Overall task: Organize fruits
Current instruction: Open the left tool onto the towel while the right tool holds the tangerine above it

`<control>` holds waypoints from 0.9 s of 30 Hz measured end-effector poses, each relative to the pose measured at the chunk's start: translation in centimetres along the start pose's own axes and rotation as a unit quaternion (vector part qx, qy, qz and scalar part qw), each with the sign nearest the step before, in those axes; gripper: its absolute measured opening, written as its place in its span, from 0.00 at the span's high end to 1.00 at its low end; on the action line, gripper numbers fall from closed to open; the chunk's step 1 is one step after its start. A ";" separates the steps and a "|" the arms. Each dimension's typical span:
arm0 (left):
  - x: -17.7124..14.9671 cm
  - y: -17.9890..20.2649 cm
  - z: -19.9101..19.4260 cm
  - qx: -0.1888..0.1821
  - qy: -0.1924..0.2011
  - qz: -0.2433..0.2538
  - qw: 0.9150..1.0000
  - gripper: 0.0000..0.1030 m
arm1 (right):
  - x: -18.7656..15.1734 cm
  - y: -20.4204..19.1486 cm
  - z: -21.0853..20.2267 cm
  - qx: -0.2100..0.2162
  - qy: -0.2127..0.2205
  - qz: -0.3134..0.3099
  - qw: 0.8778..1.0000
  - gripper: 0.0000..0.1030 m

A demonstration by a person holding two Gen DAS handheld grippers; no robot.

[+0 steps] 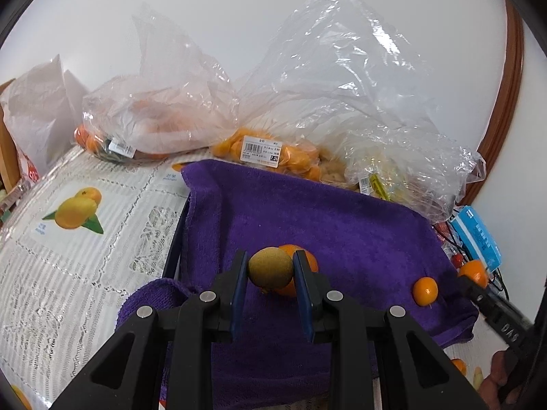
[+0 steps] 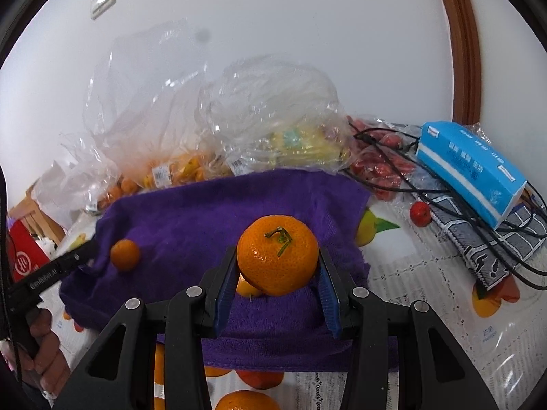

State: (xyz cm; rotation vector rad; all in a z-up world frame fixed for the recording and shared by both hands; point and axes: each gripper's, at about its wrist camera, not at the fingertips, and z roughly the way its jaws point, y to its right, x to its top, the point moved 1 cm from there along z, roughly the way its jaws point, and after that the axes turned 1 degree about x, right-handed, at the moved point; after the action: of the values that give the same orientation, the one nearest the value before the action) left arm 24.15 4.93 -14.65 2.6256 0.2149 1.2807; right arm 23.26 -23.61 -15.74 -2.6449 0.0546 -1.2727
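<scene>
Over the purple towel [image 1: 342, 212] on the surface, the left claw [image 1: 270, 270] grips a brown-green kiwi [image 1: 270, 268]; the right claw [image 2: 277, 263] grips a stemmed orange mandarin [image 2: 277, 254]. Both fruits seem mid-placement; next, each likely needs lowering and releasing beside the small orange [image 1: 425, 291].

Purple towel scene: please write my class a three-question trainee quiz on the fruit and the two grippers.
1. True or false: the left gripper holds a kiwi.
2. What does the right gripper hold? A) tangerine B) banana C) tomato
3. Fill in: a small orange fruit lies loose on the purple ____.

Key: 1 true; 2 A, the tangerine; 3 towel.
</scene>
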 end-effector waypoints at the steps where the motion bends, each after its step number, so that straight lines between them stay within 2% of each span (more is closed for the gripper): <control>1: 0.0 -0.1 0.1 0.002 -0.002 -0.002 1.000 0.75 | -0.2 0.0 0.4 -0.003 -0.008 -0.002 1.000 0.57; 6: -0.1 -0.2 0.6 0.004 -0.014 -0.006 1.000 0.75 | -0.7 -0.2 1.6 0.002 -0.039 0.002 0.999 0.57; 12: -0.1 0.3 0.6 0.008 -0.013 0.008 1.000 0.75 | -0.9 -0.6 1.8 -0.001 -0.044 -0.007 0.999 0.57; 27: -0.1 0.3 1.0 0.003 -0.030 0.007 1.000 0.74 | -1.2 -1.2 2.3 -0.022 -0.057 -0.033 0.998 0.57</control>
State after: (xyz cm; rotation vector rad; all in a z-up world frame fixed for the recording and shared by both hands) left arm 24.90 4.52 -15.29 2.6707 0.1900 1.2064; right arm 24.21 -21.93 -17.77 -2.7725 -0.0230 -1.1510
